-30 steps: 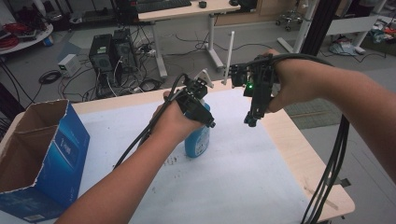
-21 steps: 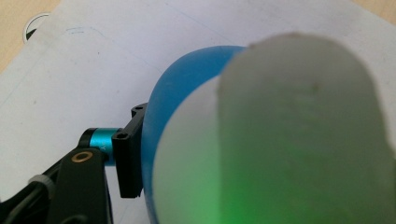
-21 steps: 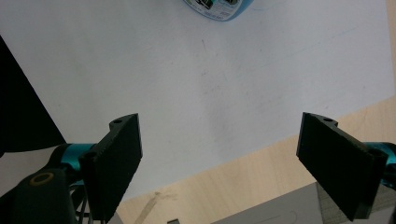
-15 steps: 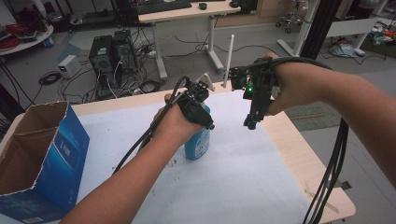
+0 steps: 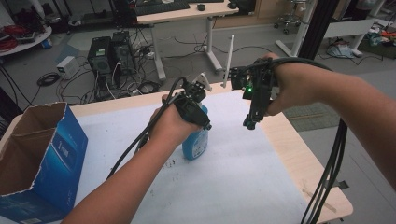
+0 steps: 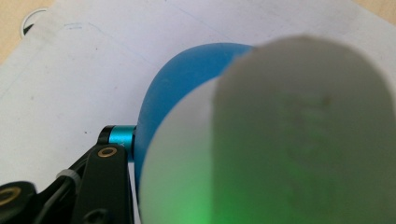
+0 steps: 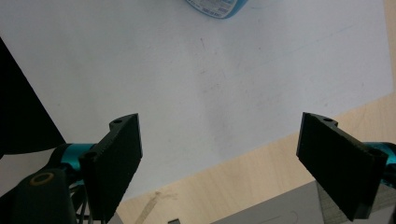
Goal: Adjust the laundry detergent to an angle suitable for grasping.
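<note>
A blue spray bottle [image 5: 196, 143] stands upright on the white sheet near the table's middle. My left gripper [image 5: 201, 120] comes down over its top, and its jaws have just been closing with the bottle's neck between them; they now press on it. In the left gripper view the bottle's blue body [image 6: 187, 79] and pale head [image 6: 289, 140] loom close, with one black jaw at the lower left. My right gripper [image 5: 250, 122] hangs open above the sheet to the bottle's right, pointing down. The right gripper [image 7: 219, 140] has nothing between its pads, and the bottle's base [image 7: 215, 7] lies beyond them.
A blue cardboard box [image 5: 42, 158], open at the top, stands at the table's left end. The white sheet [image 5: 233, 182] covers most of the wooden table [image 5: 308, 168], whose right edge is close to my right hand. A white post [image 5: 229, 56] rises behind the far edge.
Both hands kept their places. The left gripper has drawn in tighter around the bottle's top.
</note>
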`<state>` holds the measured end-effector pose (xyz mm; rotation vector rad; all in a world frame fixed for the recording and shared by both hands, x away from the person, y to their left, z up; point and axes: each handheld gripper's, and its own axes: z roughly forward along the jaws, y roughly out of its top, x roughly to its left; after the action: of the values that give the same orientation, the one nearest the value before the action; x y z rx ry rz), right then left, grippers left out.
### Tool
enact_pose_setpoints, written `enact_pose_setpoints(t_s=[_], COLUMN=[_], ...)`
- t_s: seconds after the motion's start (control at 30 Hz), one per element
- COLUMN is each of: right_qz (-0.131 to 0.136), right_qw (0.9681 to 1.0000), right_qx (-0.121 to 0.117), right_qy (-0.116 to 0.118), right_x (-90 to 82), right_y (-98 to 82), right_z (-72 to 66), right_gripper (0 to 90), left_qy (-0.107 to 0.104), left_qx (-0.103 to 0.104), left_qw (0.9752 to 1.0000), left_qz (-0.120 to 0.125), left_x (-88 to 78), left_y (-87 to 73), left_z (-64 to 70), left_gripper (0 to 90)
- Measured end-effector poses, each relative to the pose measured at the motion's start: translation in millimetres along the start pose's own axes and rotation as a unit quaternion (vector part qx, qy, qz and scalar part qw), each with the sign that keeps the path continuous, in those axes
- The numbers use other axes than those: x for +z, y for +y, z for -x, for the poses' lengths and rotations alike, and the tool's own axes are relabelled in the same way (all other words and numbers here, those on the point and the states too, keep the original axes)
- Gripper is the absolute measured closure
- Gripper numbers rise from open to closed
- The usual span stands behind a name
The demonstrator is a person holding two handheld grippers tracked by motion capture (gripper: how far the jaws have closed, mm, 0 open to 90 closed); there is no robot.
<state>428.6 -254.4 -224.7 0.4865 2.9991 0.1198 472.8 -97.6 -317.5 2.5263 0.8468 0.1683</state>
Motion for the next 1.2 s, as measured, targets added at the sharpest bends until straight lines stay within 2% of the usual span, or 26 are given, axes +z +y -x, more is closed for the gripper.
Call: enact_pose_setpoints(t_s=[0.1,0.13,0.23,0.27,0.43,0.47,0.5,0.53,0.57,0.6,0.63,0.77,0.8,0.83,0.87,0.97,1.07,1.13,1.17,1.2], right_qz=[0.000,-0.001,0.003,0.004,0.003,0.005,0.006,0.005,0.005,0.005,0.005,0.004,0.006,0.006,0.004,0.005,0.002,0.004,0.003,0.004], right_qw=[1.0000,1.0000,1.0000,1.0000,1.0000,1.0000,0.9999,0.9999,0.9999,0.9999,0.9999,0.9999,0.9998,0.9998,0.9998,0.9996,0.9997,0.9994,0.9997,0.9995], right_qx=[0.000,0.004,0.001,0.001,-0.001,-0.005,-0.009,-0.011,-0.011,-0.011,-0.011,-0.015,-0.019,-0.019,-0.020,-0.026,-0.024,-0.033,-0.026,-0.031], right_qy=[0.000,0.000,0.001,-0.001,0.000,0.000,0.000,-0.001,-0.001,0.000,0.000,-0.001,0.001,0.001,0.001,0.001,0.002,0.001,0.002,0.001], right_x=[-0.3,-0.9,-1.2,-1.4,-0.8,-0.3,-0.2,-0.1,-0.1,0.0,0.0,-0.1,0.1,0.1,1.3,2.7,2.1,1.8,1.5,1.6], right_y=[-0.3,0.0,0.8,2.2,6.6,9.5,10.9,12.5,12.5,15.7,15.7,21.3,23.6,23.6,25.5,27.3,30.7,33.2,34.0,35.5], right_z=[0.0,-0.6,-0.5,-1.4,-3.1,-3.7,-3.6,-4.1,-4.1,-5.9,-5.9,-8.3,-9.0,-9.0,-9.9,-10.2,-13.1,-14.4,-16.4,-17.0], right_gripper=[13.6,13.6,13.6,13.6,13.6,13.6,13.6,13.6,13.6,13.6,13.6,13.6,13.7,13.7,13.6,13.6,13.6,13.6,13.6,13.6], left_qy=[-0.002,-0.009,-0.014,-0.016,-0.012,-0.014,-0.014,-0.019,-0.019,-0.022,-0.022,-0.023,-0.024,-0.024,-0.029,-0.037,-0.050,-0.054,-0.055,-0.056], left_qx=[-0.002,0.015,0.018,0.024,0.035,0.042,0.042,0.047,0.047,0.057,0.057,0.086,0.098,0.098,0.111,0.118,0.133,0.141,0.145,0.149], left_qw=[0.9999,0.9998,0.9997,0.9996,0.9993,0.9990,0.9990,0.9987,0.9987,0.9981,0.9981,0.9960,0.9948,0.9948,0.9933,0.9923,0.9898,0.9885,0.9878,0.9872], left_qz=[0.014,0.000,0.000,-0.001,0.000,-0.001,-0.001,-0.002,-0.002,-0.003,-0.003,-0.007,-0.009,-0.009,-0.010,-0.008,-0.006,-0.005,-0.006,-0.006], left_x=[-7.5,-16.4,-23.6,-31.3,-46.3,-53.9,-53.9,-61.7,-61.7,-69.7,-69.7,-84.7,-91.1,-91.1,-98.3,-105.0,-115.2,-118.8,-121.6,-123.5], left_y=[-1.3,-1.9,-3.5,-5.4,-9.8,-12.6,-12.6,-16.0,-16.0,-19.9,-19.9,-29.2,-34.5,-34.5,-40.5,-47.0,-58.7,-64.1,-68.3,-71.8], left_z=[0.3,-3.1,-4.6,-6.0,-8.2,-9.1,-9.1,-10.5,-10.5,-11.1,-11.1,-10.9,-10.4,-10.4,-10.8,-12.1,-14.6,-15.0,-15.8,-16.2], left_gripper=[43.7,43.7,43.7,43.7,43.7,43.7,43.7,43.7,43.7,43.7,43.7,43.7,43.7,43.7,43.7,43.7,43.7,43.7,43.6,43.7])
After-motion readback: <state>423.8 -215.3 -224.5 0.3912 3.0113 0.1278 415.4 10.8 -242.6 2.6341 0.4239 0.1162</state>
